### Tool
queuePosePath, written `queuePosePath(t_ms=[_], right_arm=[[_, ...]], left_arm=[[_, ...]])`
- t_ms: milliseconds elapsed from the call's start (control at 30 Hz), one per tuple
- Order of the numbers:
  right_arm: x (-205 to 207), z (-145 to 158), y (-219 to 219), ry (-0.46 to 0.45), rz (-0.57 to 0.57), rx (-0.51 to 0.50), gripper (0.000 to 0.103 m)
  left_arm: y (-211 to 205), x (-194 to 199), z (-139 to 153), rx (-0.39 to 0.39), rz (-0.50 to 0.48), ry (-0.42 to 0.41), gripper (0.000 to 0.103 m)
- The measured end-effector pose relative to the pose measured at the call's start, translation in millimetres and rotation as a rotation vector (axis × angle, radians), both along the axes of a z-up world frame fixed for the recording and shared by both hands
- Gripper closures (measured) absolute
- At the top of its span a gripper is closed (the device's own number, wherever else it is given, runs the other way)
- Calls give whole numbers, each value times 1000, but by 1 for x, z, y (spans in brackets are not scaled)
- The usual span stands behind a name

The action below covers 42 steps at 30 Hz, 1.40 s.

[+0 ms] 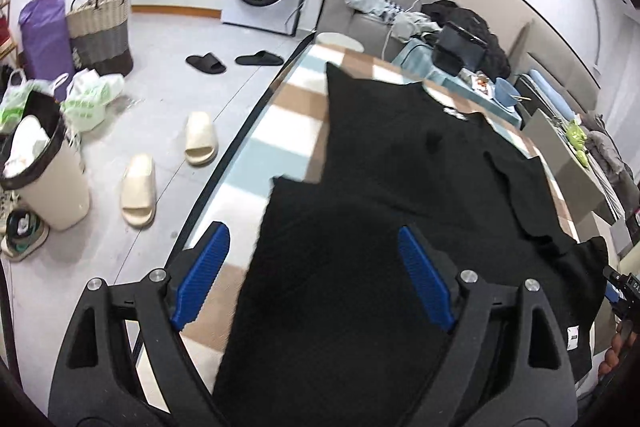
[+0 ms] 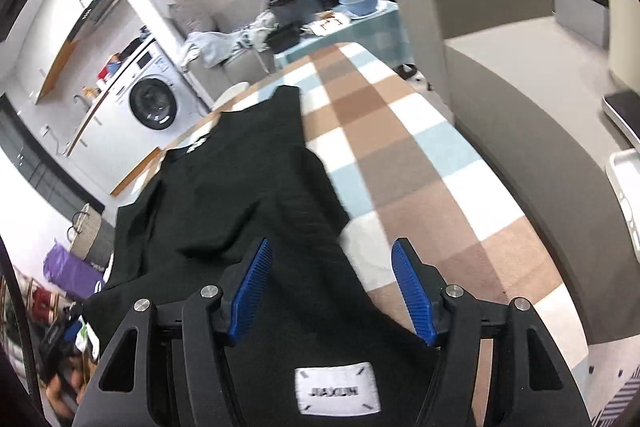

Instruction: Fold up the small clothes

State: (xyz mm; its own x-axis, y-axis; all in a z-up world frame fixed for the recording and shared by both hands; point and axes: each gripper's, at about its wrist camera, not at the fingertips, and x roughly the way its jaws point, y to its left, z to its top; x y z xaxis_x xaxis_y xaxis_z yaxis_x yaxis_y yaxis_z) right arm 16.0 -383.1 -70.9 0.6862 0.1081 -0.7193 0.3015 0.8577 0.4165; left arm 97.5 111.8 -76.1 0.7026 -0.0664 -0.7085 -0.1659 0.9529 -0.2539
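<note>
Left wrist view shows the left claw [image 1: 314, 269] apart over the black T-shirt [image 1: 400, 155] on the checked desk [image 1: 296, 103], the right claw [image 2: 332, 287] likewise apart, so a shallow pinch may slip off the fabric.

The near hem of the black shirt [image 1: 360, 163] is running out of view past the bottom edge behind the left gripper [image 1: 314, 275]. In the right wrist view, the white label [image 2: 337, 389] is showing lettering too blurred to read, and the table [image 2: 420, 155] edge is smearing.
</note>
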Motion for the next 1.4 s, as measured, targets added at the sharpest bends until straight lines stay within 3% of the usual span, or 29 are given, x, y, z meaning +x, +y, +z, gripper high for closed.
queuePosePath(t_ms=[133,167,200,233,267,333,500,567,600,700,833,1067,1267,1400], right_arm=[[9,-12,-4,-2,21,56,42],[12,-16,-4,-6,29,86,47],[15,-20,-4,-5,45,116,63],[18,-24,-2,2,53,136,71],[19,-26,-1,4,51,143,73],[18,-25,4,-9,66,152,81],[21,-20,12,-14,87,132,78],[27,-23,11,-16,70,143,77],[30,-23,12,-17,57,139,79],[26,-19,14,-69,57,147,97],[-4,-10,12,-215,59,216,99],[-64,6,-5,-391,-14,285,99],[-80,16,-12,-430,-54,300,99],[-54,23,-8,-384,-53,271,99]], left_arm=[[9,2,-17,-9,12,52,18],[11,6,-23,-13,25,74,18],[13,8,-29,-24,36,89,18],[18,7,-34,-54,34,92,19],[18,11,-38,-72,30,95,21],[19,16,-44,-88,28,106,34],[14,21,-45,-106,-13,89,93],[9,21,-41,-84,-24,59,99],[6,20,-37,-78,-26,44,100],[1,13,-23,-74,-38,2,100],[2,-12,-2,-86,-57,-69,100],[8,-55,29,-91,-70,-147,100],[22,-72,44,-115,-61,-181,100],[21,-46,43,-93,-56,-162,100]])
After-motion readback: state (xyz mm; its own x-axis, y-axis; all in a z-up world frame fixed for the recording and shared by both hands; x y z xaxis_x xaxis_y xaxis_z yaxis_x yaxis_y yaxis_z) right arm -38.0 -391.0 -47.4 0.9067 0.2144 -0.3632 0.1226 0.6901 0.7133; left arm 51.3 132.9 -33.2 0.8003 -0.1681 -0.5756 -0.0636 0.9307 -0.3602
